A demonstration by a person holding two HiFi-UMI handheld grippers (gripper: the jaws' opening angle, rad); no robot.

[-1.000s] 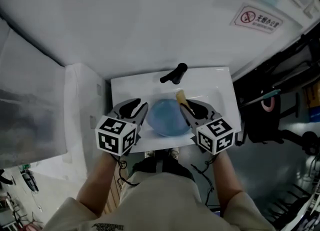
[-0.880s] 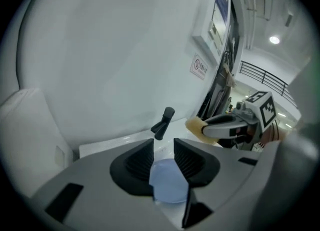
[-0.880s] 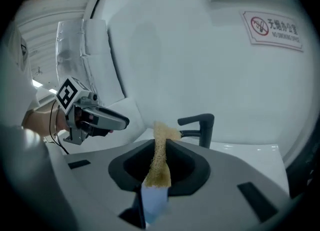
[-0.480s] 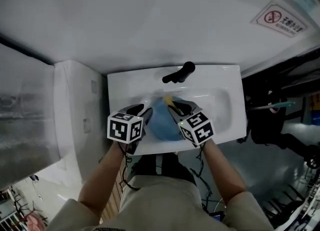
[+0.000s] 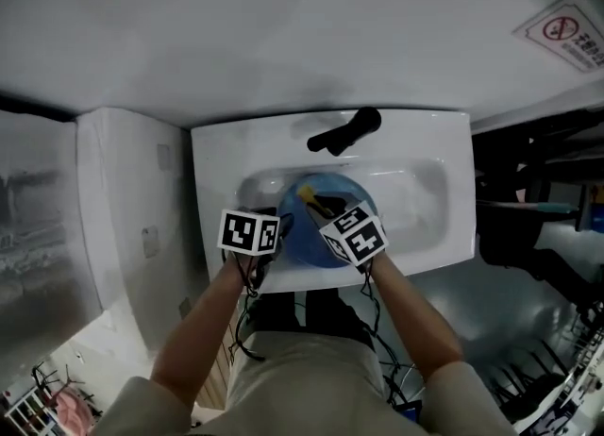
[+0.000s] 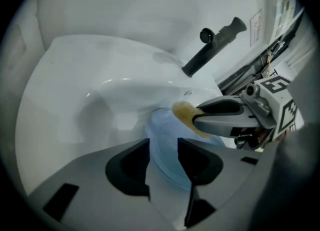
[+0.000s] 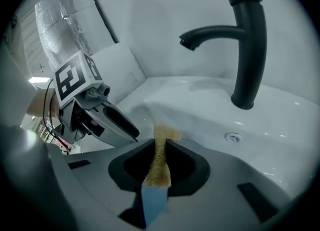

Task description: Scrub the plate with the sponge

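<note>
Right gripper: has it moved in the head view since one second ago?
Yes. The right gripper moved left, from right of the black faucet to below it.

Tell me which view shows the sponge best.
The right gripper view: the sponge sits central, pinched between the jaws. The left gripper view shows only its tip; the head view, a yellow speck.

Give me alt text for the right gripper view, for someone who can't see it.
The right gripper pinches a yellow sponge between its jaws over a white sink, with the blue plate showing just beneath the sponge. A black faucet stands behind, at the right.
</note>
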